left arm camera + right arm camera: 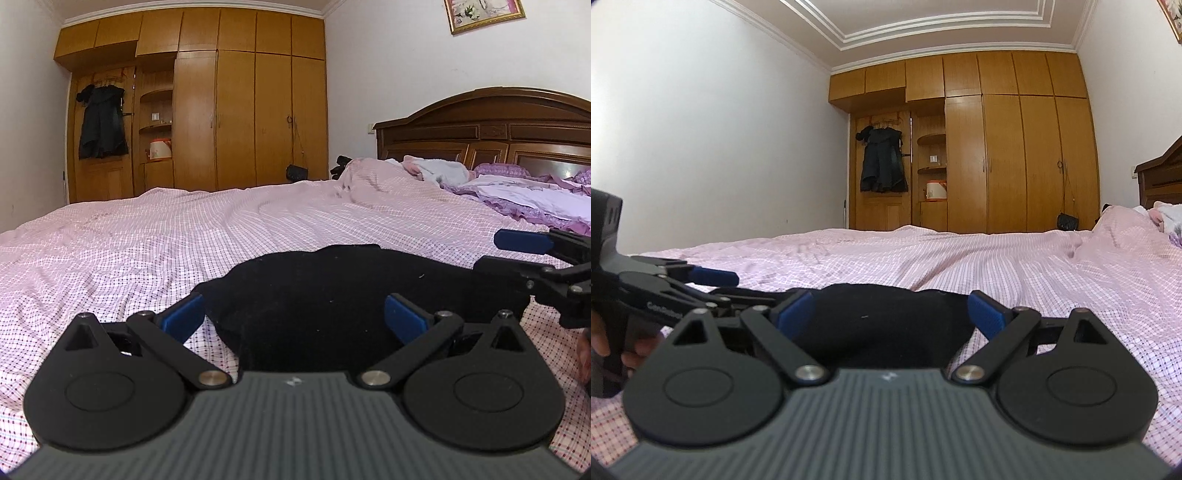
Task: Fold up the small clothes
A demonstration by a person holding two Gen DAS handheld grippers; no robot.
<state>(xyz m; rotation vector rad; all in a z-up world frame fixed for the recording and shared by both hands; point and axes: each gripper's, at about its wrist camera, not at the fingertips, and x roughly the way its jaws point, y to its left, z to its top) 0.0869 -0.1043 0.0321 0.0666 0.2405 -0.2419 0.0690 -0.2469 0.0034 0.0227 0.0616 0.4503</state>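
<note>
A small black garment (332, 291) lies flat on the pink checked bed sheet (147, 236). My left gripper (295, 317) is open, its blue pads on either side of the garment's near edge, low over the bed. My right gripper (890, 314) is open too, at the same garment (879, 314) from the right side. The right gripper also shows in the left wrist view (524, 254), open, at the garment's right end. The left gripper shows in the right wrist view (713, 284), open, at the garment's left end.
A wooden wardrobe (236, 118) stands beyond the bed with a dark coat (101, 122) hanging on it. A wooden headboard (487, 129), purple pillows (535, 195) and a crumpled pink cloth (432, 168) are at the right. A small black bag (1067, 221) hangs by the wardrobe.
</note>
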